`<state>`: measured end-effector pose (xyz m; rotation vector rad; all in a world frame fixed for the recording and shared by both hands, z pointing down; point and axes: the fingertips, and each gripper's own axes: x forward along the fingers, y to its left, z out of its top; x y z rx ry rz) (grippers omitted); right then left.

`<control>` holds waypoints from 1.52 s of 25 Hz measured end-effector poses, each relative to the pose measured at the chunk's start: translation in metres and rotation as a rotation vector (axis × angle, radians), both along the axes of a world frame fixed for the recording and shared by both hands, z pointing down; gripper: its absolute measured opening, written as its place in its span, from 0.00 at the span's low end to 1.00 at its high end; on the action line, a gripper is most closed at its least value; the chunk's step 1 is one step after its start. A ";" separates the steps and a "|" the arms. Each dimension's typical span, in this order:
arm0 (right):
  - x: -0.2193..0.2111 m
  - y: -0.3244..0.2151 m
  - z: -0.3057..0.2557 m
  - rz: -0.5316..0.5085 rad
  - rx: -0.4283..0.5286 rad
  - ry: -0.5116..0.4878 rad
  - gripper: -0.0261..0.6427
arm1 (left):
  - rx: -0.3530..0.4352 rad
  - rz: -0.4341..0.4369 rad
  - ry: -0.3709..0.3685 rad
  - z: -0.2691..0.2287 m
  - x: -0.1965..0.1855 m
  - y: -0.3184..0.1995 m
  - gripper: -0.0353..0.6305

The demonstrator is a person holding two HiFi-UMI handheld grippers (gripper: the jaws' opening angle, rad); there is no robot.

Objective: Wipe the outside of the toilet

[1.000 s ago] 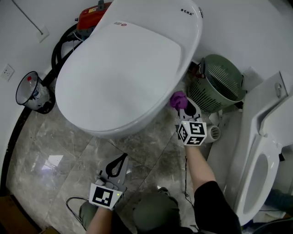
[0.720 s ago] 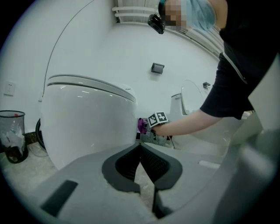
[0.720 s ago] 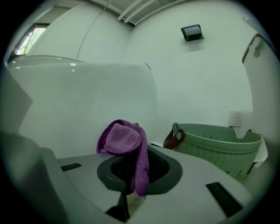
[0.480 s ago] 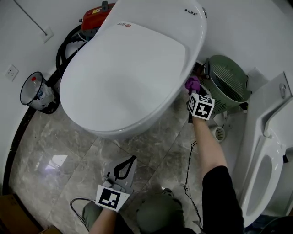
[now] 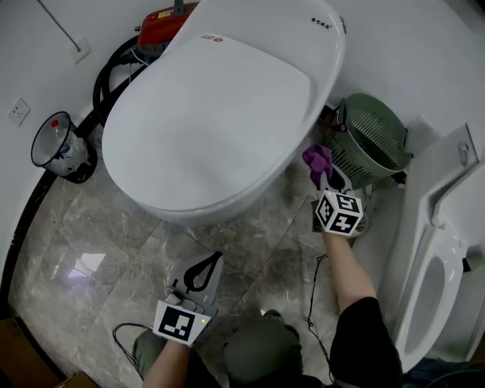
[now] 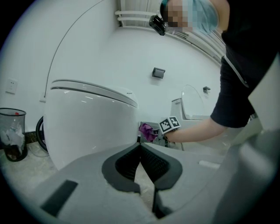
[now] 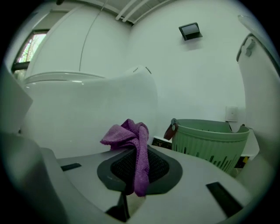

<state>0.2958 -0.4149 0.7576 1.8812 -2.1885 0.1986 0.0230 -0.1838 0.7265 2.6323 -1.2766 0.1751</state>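
A white toilet with its lid down fills the middle of the head view; its side wall also shows in the left gripper view and the right gripper view. My right gripper is shut on a purple cloth beside the toilet's right flank, between the bowl and a green basket. I cannot tell whether the cloth touches the porcelain. My left gripper hangs low over the floor in front of the toilet, jaws shut with nothing in them.
A green slatted basket stands close right of the cloth. A second white toilet with raised lid is at far right. A black bin and a red machine with black hose sit left and behind. Marble floor.
My right gripper with the purple cloth went back along the toilet's right side, then came forward again toward me. The left gripper has barely shifted.
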 end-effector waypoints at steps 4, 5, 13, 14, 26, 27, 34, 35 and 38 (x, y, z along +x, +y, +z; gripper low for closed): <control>-0.018 0.062 0.006 -0.055 -0.001 -0.095 0.10 | 0.002 -0.002 0.007 0.001 -0.001 -0.003 0.06; -0.025 0.078 0.010 -0.074 -0.008 -0.115 0.10 | 0.002 -0.003 0.008 0.001 -0.001 -0.004 0.06; -0.129 0.168 0.062 -0.375 -0.111 -0.102 0.10 | 0.017 -0.008 0.001 0.001 0.000 -0.006 0.06; -0.147 0.174 0.068 -0.426 -0.125 -0.098 0.10 | 0.017 -0.007 -0.001 0.001 0.001 -0.005 0.06; -0.246 0.168 0.103 -0.610 -0.170 -0.128 0.10 | -0.010 0.005 -0.024 0.008 0.011 0.001 0.06; -0.243 0.165 0.105 -0.595 -0.173 -0.133 0.10 | -0.011 0.008 -0.025 0.008 0.011 0.000 0.06; -0.202 0.142 0.109 -0.495 -0.176 -0.139 0.10 | -0.018 0.008 -0.021 0.015 0.016 -0.003 0.06; -0.194 0.136 0.109 -0.476 -0.172 -0.139 0.10 | -0.019 0.010 -0.021 0.016 0.017 -0.003 0.06; -0.172 0.118 0.107 -0.429 -0.156 -0.126 0.10 | -0.023 0.007 -0.019 0.019 0.018 -0.003 0.06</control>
